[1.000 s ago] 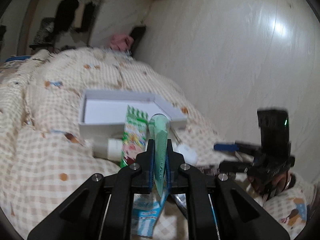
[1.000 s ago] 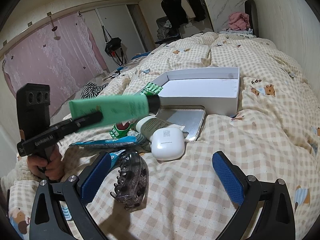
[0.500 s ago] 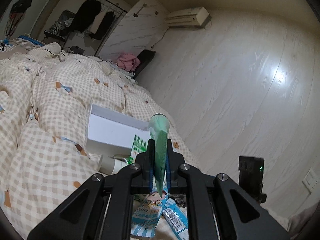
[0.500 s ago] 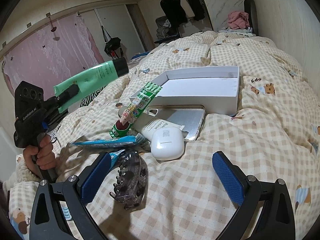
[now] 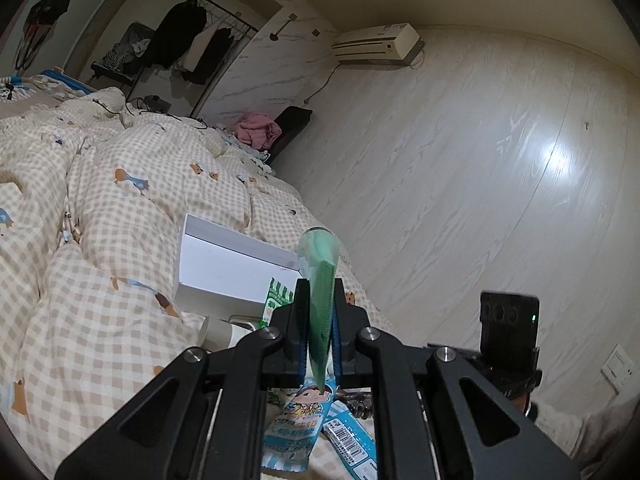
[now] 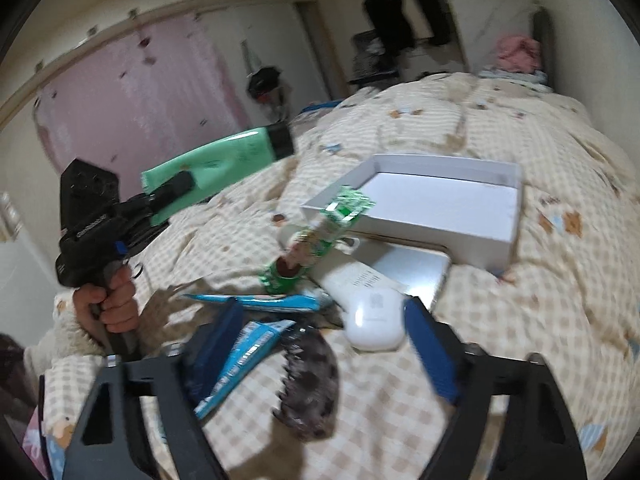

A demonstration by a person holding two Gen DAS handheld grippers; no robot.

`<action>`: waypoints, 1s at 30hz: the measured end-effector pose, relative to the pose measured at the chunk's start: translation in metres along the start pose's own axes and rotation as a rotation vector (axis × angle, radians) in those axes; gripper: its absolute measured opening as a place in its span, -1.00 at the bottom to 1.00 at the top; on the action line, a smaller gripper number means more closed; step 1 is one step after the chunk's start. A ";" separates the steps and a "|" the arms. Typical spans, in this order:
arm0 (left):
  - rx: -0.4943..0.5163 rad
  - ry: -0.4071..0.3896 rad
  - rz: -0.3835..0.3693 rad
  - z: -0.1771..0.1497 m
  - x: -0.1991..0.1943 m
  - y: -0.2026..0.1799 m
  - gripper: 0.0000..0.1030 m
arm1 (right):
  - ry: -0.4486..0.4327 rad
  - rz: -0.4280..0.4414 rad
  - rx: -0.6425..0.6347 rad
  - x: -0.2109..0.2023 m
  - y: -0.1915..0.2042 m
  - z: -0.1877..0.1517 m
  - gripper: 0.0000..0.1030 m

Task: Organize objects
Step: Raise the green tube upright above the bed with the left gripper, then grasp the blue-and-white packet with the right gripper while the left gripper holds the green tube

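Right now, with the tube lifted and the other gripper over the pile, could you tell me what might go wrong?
The left gripper pinches the green tube only near its flat tail, so it could swing or slip. The right gripper's jaws have just been closing with nothing clearly pinched; they may nudge the hair claw or the white earbud case.

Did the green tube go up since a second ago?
Yes. In the right wrist view the green tube, gripped by the left gripper, was level with the white box rim; now it tilts up, cap above the box.

Checked quilt point(image 5: 120, 208) on bed, pale wall point(image 5: 480, 160), air conditioner point(image 5: 378, 46)
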State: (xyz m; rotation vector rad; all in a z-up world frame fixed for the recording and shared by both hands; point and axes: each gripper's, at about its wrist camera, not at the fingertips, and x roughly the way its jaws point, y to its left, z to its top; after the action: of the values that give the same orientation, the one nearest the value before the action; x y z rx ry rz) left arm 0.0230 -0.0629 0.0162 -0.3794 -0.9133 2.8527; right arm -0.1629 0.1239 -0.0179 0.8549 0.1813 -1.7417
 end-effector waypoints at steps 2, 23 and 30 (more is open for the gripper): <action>0.000 0.005 0.016 -0.001 0.001 0.001 -0.81 | 0.046 0.036 -0.050 0.009 0.004 0.011 0.18; -0.035 0.007 0.039 -0.005 -0.003 0.010 -0.81 | 0.409 -0.064 -0.589 0.133 0.068 0.037 -0.62; -0.074 -0.075 0.034 0.000 -0.018 0.016 -0.81 | 0.248 -0.095 -0.455 0.090 0.056 0.051 -0.78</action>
State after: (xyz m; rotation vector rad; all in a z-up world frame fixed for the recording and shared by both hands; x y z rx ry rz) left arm 0.0396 -0.0794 0.0102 -0.2996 -1.0385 2.8880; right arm -0.1454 0.0073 -0.0211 0.7278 0.7630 -1.5862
